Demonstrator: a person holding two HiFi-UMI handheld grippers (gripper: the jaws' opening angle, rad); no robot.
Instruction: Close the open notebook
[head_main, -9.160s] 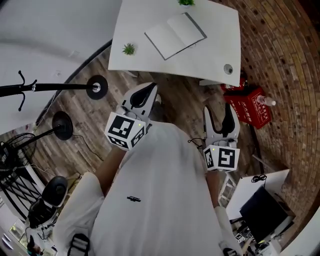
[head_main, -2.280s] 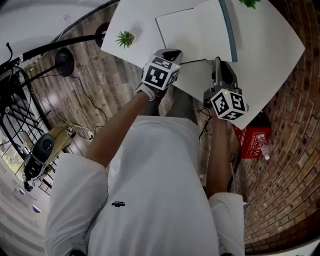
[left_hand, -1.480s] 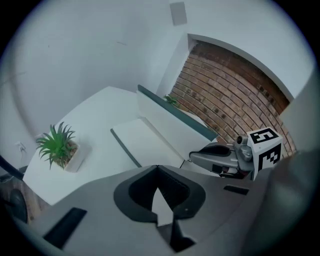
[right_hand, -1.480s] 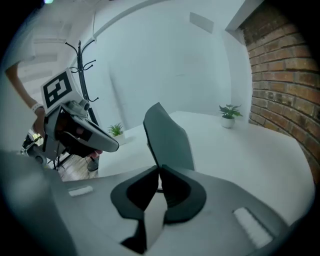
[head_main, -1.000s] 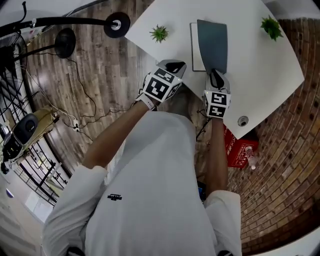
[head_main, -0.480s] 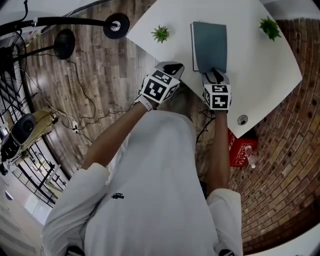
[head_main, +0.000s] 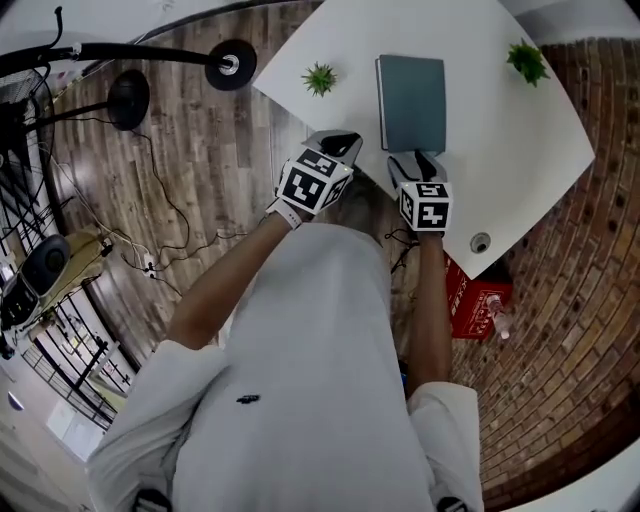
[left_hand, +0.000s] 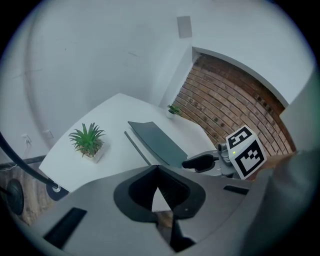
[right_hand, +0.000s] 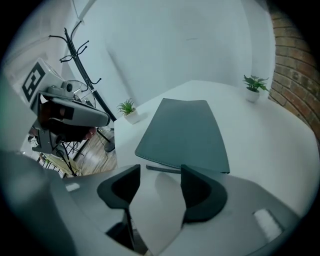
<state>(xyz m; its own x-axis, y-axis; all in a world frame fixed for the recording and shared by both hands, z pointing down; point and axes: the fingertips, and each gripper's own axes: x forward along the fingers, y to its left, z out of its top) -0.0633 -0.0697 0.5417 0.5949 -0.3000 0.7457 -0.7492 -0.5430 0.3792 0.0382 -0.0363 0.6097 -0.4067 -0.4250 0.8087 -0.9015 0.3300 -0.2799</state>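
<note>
- The notebook (head_main: 411, 102) lies shut and flat on the white table (head_main: 500, 150), grey-green cover up. Judged from this, the closing itself is done.
- Its long axis runs straight away from the person, and its near short edge faces the right gripper (head_main: 418, 160).
- The right gripper is the nearer one. It sits just short of that near edge and points down along the book's length, so the book lies directly ahead of its fingers (right_hand: 200, 192).
- Its jaws have just been opening and stand apart, with only bare tabletop between them and no cover or page. Any coming move is probably a pull straight back, off the book.
- The left gripper (head_main: 340, 140) hangs at the table's edge, beside the book's near left corner and apart from it. The book lies ahead of it and to its right.
- In its own view its fingertips meet, with nothing pinched.
- Two small potted plants stand on the table, each holding a green tuft. One (head_main: 319, 77) is left of the book, the other (head_main: 526, 62) at the far right, and both are clear of the book.
</note>
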